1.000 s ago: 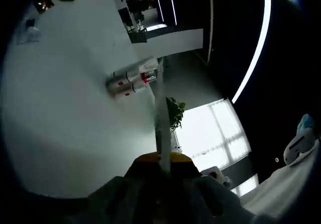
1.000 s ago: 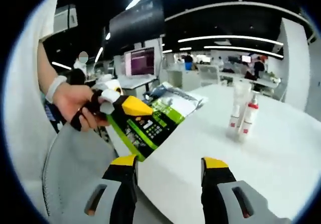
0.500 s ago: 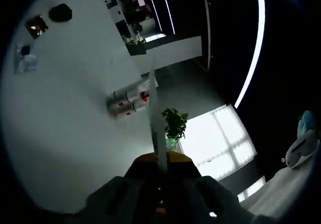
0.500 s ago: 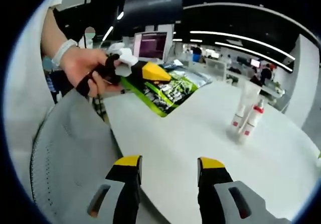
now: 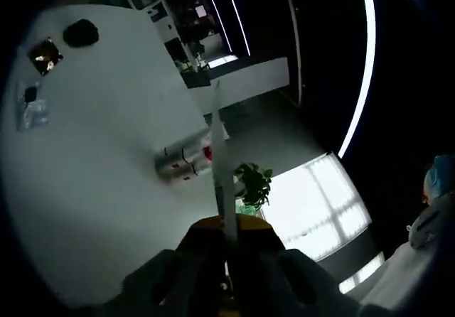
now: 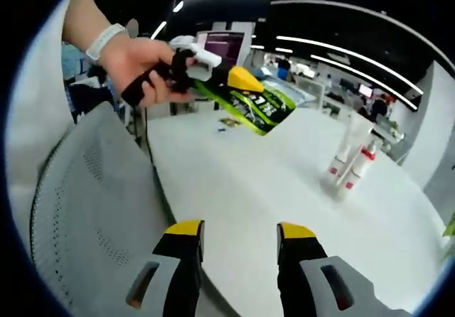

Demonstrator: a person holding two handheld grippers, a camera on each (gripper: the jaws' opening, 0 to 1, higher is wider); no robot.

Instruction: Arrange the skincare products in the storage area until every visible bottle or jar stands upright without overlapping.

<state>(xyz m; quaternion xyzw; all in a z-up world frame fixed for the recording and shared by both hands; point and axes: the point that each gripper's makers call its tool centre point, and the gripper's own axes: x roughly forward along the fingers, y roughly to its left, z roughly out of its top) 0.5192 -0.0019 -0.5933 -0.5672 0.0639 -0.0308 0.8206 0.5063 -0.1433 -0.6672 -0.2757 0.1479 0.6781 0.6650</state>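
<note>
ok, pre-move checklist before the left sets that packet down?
1. Left gripper has a firm hold on the green packet: ok, shut on its edge, with the packet held in the air above the table.
2. Right gripper free: ok, open with nothing between the fingers.
3. Bottles upright: ok, the tall tube and the red-capped one stand side by side.
4. Bottles not overlapping: cannot tell, they stand very close together.
5. Bare table between the packet and the bottles: ok, white surface is free there.
6. Small items at the table's far end in the left gripper view identified: cannot tell, too small.
</note>
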